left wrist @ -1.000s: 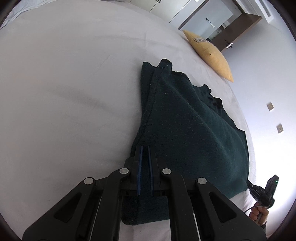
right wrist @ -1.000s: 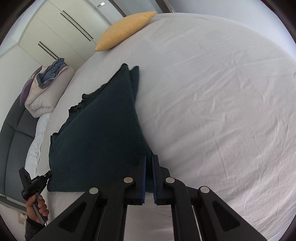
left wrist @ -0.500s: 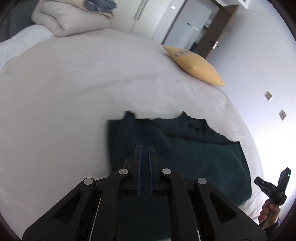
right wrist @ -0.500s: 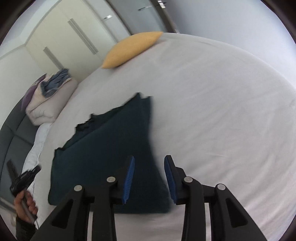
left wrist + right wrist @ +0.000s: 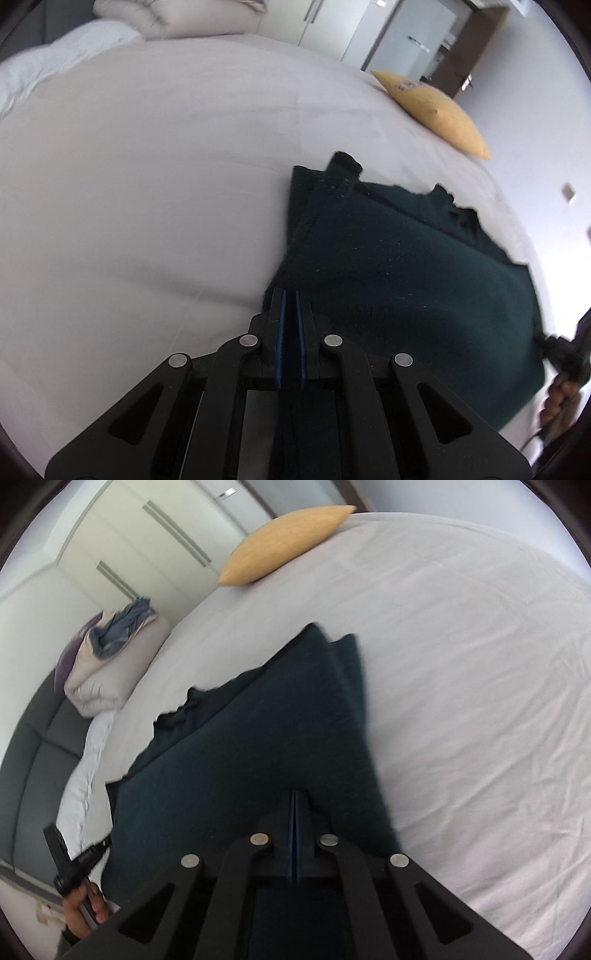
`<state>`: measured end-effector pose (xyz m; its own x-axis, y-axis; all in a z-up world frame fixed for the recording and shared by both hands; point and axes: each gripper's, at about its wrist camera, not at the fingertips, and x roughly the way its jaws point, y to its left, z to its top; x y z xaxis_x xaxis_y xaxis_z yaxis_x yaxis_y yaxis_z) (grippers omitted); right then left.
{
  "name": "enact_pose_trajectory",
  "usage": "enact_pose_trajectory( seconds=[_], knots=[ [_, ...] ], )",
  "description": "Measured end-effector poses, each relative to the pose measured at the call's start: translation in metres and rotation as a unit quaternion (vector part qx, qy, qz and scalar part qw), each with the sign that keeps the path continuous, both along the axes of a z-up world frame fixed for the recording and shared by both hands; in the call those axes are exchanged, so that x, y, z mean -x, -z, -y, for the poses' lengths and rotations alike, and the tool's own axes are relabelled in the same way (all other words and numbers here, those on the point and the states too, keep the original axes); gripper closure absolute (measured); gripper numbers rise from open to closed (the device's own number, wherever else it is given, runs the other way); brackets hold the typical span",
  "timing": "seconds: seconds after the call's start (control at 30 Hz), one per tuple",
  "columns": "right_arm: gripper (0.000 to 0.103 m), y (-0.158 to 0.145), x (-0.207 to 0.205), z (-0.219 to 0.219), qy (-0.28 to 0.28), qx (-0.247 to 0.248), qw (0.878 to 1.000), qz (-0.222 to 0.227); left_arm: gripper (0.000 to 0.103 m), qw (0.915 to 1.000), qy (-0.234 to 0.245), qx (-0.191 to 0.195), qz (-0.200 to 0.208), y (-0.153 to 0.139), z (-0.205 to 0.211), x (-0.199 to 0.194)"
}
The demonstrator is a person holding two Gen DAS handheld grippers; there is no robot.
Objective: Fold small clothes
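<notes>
Item: dark green garment [image 5: 406, 280], part-folded on white bed [image 5: 147, 184] | left gripper [image 5: 290, 299] clamped on near edge | right gripper [image 5: 296, 799] pinched on same edge | likely for carrying the fold across.

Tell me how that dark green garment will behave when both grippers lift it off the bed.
The dark green garment will probably sag between the left gripper and right gripper, since it already drapes in soft folds. Its fuzzy knit looks grippy, so slipping seems unlikely. It looks thick, so likely a bit heavy for clothing.
</notes>
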<state>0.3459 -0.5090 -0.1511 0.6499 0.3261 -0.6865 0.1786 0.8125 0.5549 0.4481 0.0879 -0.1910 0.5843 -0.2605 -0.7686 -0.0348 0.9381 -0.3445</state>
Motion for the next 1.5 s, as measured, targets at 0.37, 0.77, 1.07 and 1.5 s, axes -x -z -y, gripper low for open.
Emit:
enact_pose_trajectory(
  seconds=[0.37,0.77,1.07,1.5],
  knots=[
    [0.068,-0.031,-0.052,-0.05,-0.076,-0.011,0.996,0.046,0.097,0.993,0.068,-0.083,0.05,-0.045,0.089,-0.064],
    [0.082,-0.002,-0.077,0.033,0.027,-0.078,0.996,0.04,0.097,0.9982,0.039,-0.024,0.039,-0.002,0.045,-0.093],
    [0.059,-0.036,-0.01,-0.041,-0.069,-0.148,0.984,0.073,0.097,0.9964,0.072,0.003,0.045,-0.038,0.063,0.017],
    [0.062,-0.003,0.013,-0.074,-0.089,-0.123,0.988,0.018,0.097,0.9975,0.053,0.047,-0.003,0.001,0.001,0.078]
  ],
)
